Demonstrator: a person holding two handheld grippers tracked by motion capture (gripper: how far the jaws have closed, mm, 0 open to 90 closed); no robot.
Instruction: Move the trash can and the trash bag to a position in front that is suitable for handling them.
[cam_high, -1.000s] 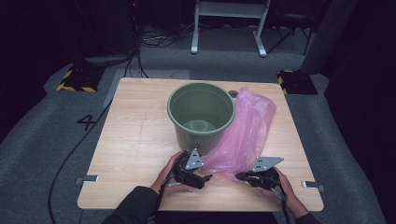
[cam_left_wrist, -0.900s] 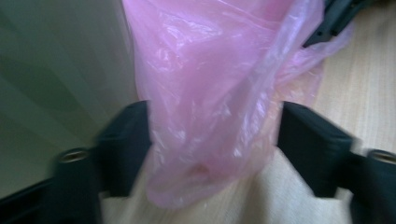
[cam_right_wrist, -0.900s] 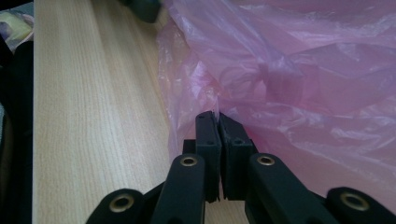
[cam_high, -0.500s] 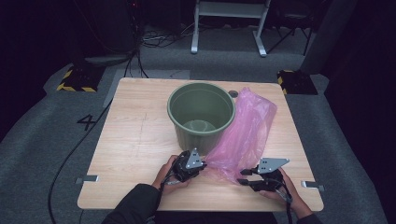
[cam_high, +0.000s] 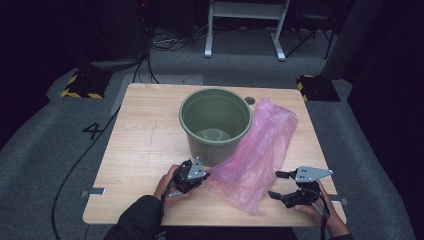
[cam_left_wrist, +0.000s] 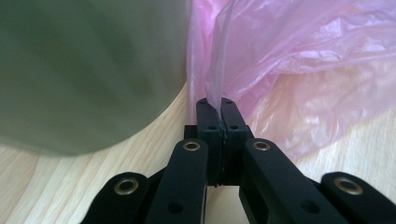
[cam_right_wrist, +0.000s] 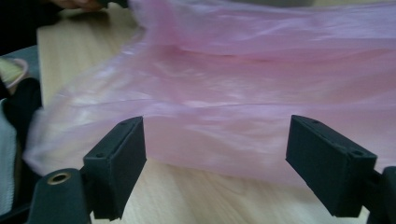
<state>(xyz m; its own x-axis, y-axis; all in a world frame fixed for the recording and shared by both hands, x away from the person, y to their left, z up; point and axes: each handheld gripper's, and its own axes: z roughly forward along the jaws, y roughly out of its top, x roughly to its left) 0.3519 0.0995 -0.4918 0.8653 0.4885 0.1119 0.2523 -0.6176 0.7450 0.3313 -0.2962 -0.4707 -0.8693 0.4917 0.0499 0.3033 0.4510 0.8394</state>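
we see a pale wooden counter (cam_high: 145, 150) with a green bucket (cam_high: 215, 125) standing upright near its far middle and a thin pink plastic bag (cam_high: 260, 155) lying slack beside it, running from the bucket's right side down toward the near edge

the left tool (cam_high: 192, 175) sits at the bag's near left corner, just in front of the bucket; in the left gripper view its two black jaws stand pressed together with a thin fold of the pink bag (cam_left_wrist: 280, 60) pinched between their tips, the film rising straight up from the pinch, and the blurred green wall of the bucket (cam_left_wrist: 88, 70) close on the left; these jaws have just been closing, and the film is between them

the right tool (cam_high: 280, 185) is at the near right of the counter, a little apart from the bag's lower edge in the high view; its jaws have just been opening and stand wide apart, and in the right gripper view the pink bag (cam_right_wrist: 243, 93) lies across the wood beyond them with nothing pressed between the pads

as for writing, the only mark we can read is a dark "4" (cam_high: 94, 131) on the grey floor (cam_high: 45, 150) to the left of the counter; we can make out no brand or label on the bucket, the bag or the tools

yellow and black striped blocks (cam_high: 80, 86) sit on the floor beyond the counter's far left corner, and a black cable (cam_high: 75, 165) trails across the floor on the left
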